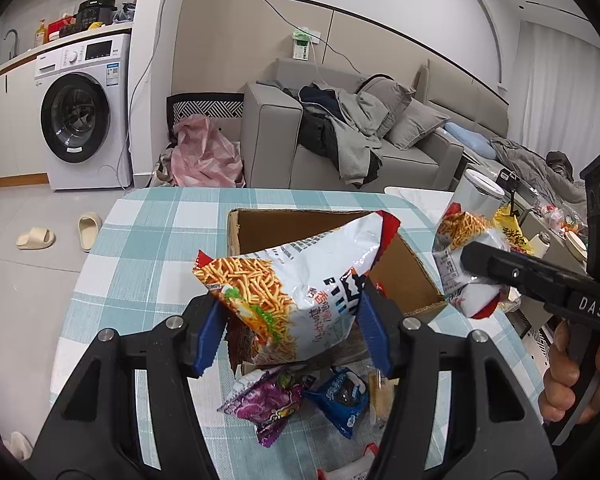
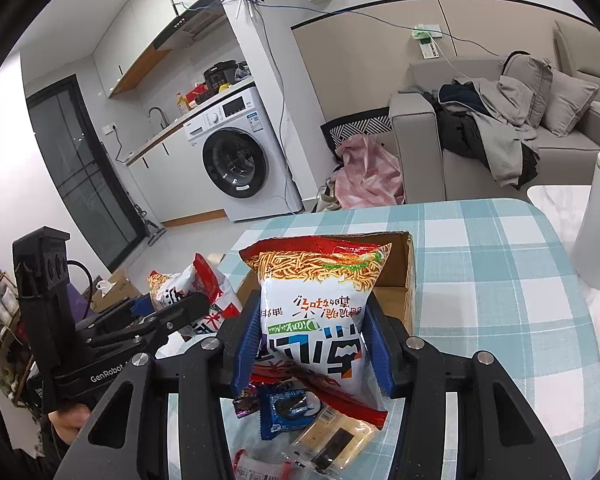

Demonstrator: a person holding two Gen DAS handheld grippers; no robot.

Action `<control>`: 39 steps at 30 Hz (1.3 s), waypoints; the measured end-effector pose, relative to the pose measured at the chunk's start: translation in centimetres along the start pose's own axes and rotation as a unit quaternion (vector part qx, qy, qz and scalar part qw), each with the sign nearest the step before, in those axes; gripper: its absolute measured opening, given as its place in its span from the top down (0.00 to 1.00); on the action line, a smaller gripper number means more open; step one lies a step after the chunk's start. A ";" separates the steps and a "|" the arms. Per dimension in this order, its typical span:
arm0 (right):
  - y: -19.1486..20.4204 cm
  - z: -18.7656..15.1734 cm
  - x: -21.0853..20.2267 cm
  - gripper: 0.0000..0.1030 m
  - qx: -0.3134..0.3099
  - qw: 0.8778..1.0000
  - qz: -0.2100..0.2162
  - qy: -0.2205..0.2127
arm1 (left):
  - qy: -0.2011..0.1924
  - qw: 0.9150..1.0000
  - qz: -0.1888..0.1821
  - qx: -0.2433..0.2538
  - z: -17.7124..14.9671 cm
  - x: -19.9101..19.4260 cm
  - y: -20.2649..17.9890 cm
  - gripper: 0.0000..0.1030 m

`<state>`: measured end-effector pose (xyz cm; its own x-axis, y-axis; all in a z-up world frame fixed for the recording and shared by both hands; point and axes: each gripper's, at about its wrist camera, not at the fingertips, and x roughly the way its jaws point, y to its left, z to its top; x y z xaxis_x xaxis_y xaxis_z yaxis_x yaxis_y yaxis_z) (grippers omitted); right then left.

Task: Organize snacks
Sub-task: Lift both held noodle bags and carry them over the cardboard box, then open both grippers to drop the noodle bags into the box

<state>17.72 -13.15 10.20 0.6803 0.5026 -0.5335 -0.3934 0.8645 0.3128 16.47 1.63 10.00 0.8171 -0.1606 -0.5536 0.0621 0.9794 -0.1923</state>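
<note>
In the left wrist view, the left hand-held gripper (image 1: 292, 320) at lower centre pinches a crispy-noodle snack bag (image 1: 300, 292) between its blue pads, the bag tilted and held over the near edge of an open cardboard box (image 1: 404, 276) that sits mid-frame on the checked table (image 1: 148, 240). The box's inside shows bare brown, with its far wall well back from the table's upper edge. At the right of that frame the right hand-held gripper (image 1: 470, 258) is clamped on a second noodle bag (image 1: 466, 264), held in the air beside the box's right wall, near a white canister (image 1: 480, 196) at the table's right edge. In the right wrist view this second bag (image 2: 320, 312) fills the centre, upside down, squeezed between the pads (image 2: 376, 348), with the box (image 2: 396, 280) just behind it. Below the bags, toward the lower edge of both frames, loose snacks lie on the table: a purple packet (image 1: 268, 400), a blue cookie packet (image 2: 288, 412) and a pale cracker pack (image 2: 336, 440). Open checked cloth spreads to the right of the box in the right wrist view.
</note>
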 end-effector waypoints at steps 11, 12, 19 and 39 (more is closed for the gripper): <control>-1.3 0.1 3.5 0.53 0.023 1.000 -0.001 0.016 | 0.017 1.000 0.019 0.016 1.2 5.0 -0.5 0.45; -1.4 0.1 3.8 0.53 0.025 1.000 -0.001 0.016 | 0.018 0.999 0.020 0.018 1.3 5.3 -0.6 0.45; -2.5 0.0 5.9 0.53 0.039 0.999 -0.005 0.027 | 0.019 0.999 0.019 0.024 1.5 6.9 -0.9 0.45; -4.1 -0.3 8.4 0.53 0.054 0.998 -0.024 0.035 | 0.053 0.998 0.020 0.037 0.8 11.0 -1.4 0.43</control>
<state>24.88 -12.44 4.20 0.6508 0.4626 -0.6020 -0.2893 0.8842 0.3667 25.84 -1.42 4.80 0.7550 -0.1303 -0.6427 0.0763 0.9909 -0.1112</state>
